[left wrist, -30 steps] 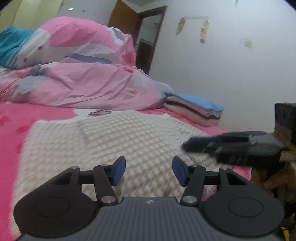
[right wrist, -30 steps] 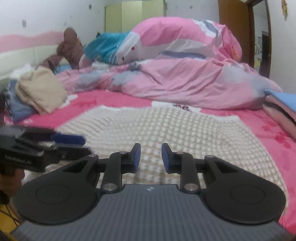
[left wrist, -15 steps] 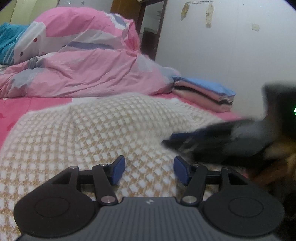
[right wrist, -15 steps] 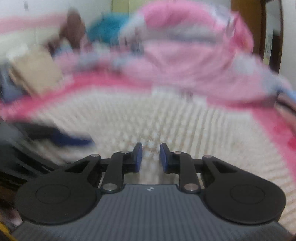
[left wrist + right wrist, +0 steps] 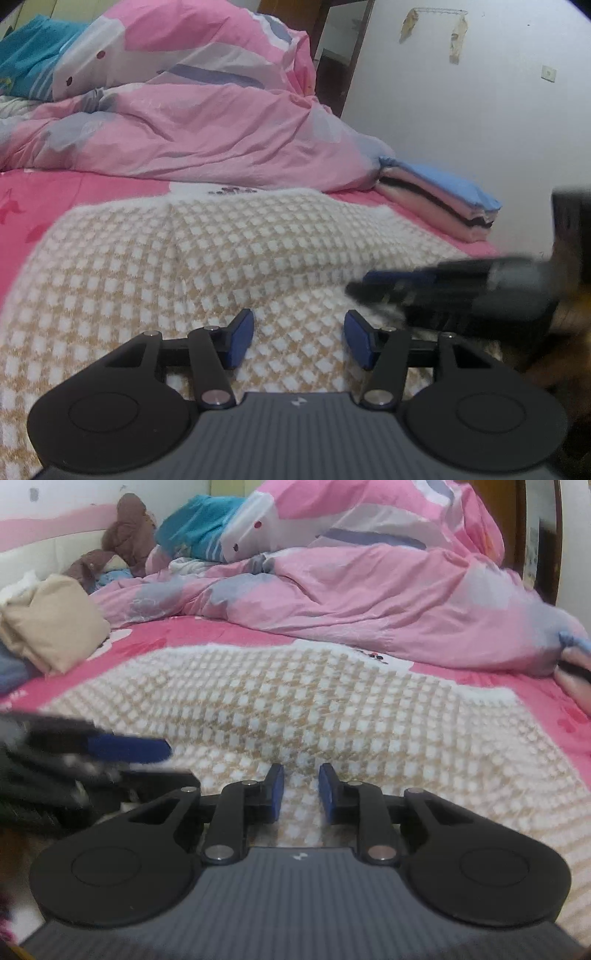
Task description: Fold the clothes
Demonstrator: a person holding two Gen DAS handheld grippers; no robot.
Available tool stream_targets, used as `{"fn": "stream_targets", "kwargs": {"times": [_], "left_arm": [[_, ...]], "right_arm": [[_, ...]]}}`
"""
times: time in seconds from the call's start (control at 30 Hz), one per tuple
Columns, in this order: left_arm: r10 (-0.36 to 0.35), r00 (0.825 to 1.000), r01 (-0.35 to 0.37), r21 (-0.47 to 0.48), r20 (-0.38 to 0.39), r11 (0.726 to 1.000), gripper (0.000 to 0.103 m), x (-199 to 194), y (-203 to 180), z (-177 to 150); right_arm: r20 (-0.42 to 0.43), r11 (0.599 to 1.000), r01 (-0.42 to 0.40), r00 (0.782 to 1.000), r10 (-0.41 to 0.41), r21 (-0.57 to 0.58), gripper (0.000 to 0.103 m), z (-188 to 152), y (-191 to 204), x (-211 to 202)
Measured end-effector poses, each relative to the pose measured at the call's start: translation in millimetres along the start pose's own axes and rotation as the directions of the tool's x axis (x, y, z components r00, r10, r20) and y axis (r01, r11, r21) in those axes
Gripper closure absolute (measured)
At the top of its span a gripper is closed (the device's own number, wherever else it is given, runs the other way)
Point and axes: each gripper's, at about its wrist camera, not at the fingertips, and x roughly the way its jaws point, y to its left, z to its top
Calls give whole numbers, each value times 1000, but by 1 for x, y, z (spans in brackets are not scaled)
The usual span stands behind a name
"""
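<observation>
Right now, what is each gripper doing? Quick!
Left gripper: jaws closing, nothing between them, just above the checked sweater.
Right gripper: open a little, holding nothing, above the same sweater.

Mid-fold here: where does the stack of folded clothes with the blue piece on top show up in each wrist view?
Left wrist: the folded stack lies right of centre, at the foot of the pink duvet, beyond the checked cream garment.
Right wrist: only a sliver of it at the far right edge, cut off by the frame.
Shared landmark: the pink duvet, heaped behind the garment in both views.
</observation>
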Motion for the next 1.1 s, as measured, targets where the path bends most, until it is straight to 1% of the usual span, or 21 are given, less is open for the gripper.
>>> {"fn": "stream_targets", "kwargs": {"times": [0.13,0.17,0.2,0.27,0.3,0.4,0.5,0.57,0.6,0.7,0.73,0.8,0.83,0.97,1.07,1.1], "left_arm": [[-3,1000,3,-3,7,1000,46,-1,1,-1],[-4,1000,4,-8,8,1000,47,-1,1,-1],[-5,1000,5,-10,10,1000,47,-2,2,-2],[-9,1000,9,-12,12,1000,47,-3,2,-1],[-13,1000,13,-16,12,1000,47,-3,3,-1],[-36,999,36,-49,4,998,47,-9,8,4],[-73,997,72,-131,0,989,47,-16,18,17],[-56,998,59,-143,22,988,47,-16,21,29],[-36,999,40,-136,31,990,47,-14,22,35],[15,999,-9,-131,43,991,47,0,27,48],[31,999,-26,-125,42,992,48,5,28,51],[68,997,-64,-93,40,994,48,14,26,56],[75,996,-72,-78,40,994,48,17,24,59],[69,997,-67,-45,35,997,46,32,20,66],[118,992,-119,-27,-36,993,46,57,24,59],[118,993,-119,-24,-29,993,46,58,25,56]], "right_arm": [[85,998,39,996,-36,-39,84,32,2,-8],[85,998,44,996,-40,-46,83,38,1,-2],[55,998,40,998,-37,-48,83,40,-2,14],[-6,998,35,999,-35,-50,84,31,-8,47],[-9,999,32,999,-32,-42,84,28,-10,54],[-10,1000,23,1000,-23,-10,84,33,-14,47],[13,999,29,1000,-29,-33,84,46,-14,35],[37,999,28,999,-26,-39,84,58,-16,36],[31,999,29,999,-28,-36,84,62,-18,43],[-63,998,47,997,-49,-44,85,54,-27,87],[-78,998,60,995,-62,-27,86,48,-31,100],[-78,998,66,995,-67,-21,87,48,-30,100],[-77,997,72,994,-74,-29,87,48,-28,99],[-70,997,73,995,-74,-22,87,45,-28,99],[-62,999,48,997,-46,22,87,49,-34,93],[-54,998,47,998,-45,36,87,51,-38,88]]}}
